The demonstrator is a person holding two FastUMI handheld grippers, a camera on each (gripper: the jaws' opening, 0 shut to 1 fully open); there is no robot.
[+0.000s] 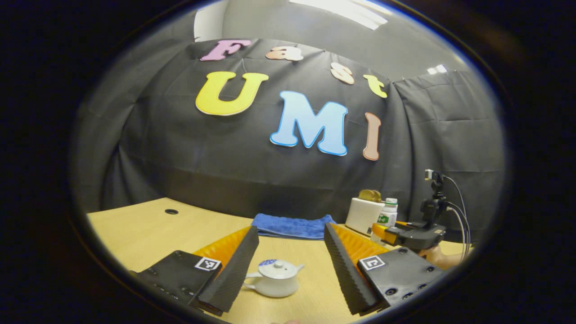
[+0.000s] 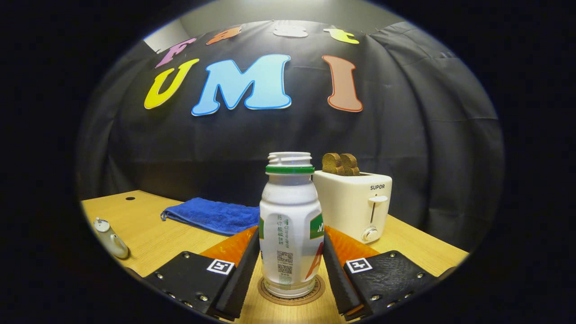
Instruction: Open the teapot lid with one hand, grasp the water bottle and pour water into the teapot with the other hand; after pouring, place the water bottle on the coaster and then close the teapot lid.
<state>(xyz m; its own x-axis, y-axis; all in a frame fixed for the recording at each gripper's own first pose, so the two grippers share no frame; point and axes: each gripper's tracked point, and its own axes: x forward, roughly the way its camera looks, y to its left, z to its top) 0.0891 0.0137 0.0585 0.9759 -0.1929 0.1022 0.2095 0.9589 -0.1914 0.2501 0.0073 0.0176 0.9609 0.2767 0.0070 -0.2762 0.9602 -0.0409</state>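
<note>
In the left gripper view, the left gripper (image 1: 291, 265) hung over the table (image 1: 148, 229) with its jaws wide apart and nothing between them. Below the gap stood the teapot (image 1: 274, 279), upright, with its lid (image 1: 278, 268) sitting on top, so its inside could not be seen. Behind it a blue towel (image 1: 292, 226) lay flat near the far edge of the table. To the right stood the toaster (image 1: 363, 215) with two slices of bread (image 1: 370, 195) in its slots, and the water bottle (image 1: 388, 213) stood just beside it. The right gripper (image 1: 405, 234) was near the bottle, with a hand (image 1: 438, 256) holding it. A dark cloth wall closed the back of the booth.

In the right gripper view, the bottle (image 2: 290, 225) stood upright on a round coaster (image 2: 291, 290), without a cap; whether it held water I could not tell. The right gripper (image 2: 291, 265) had one finger on each side of the bottle, very close, but I could not tell whether they pressed on it. The toaster (image 2: 355, 207) stood behind at the right, the towel (image 2: 211, 216) behind at the left, and the teapot (image 2: 110, 238) well apart at the left edge, with bare table between.
</note>
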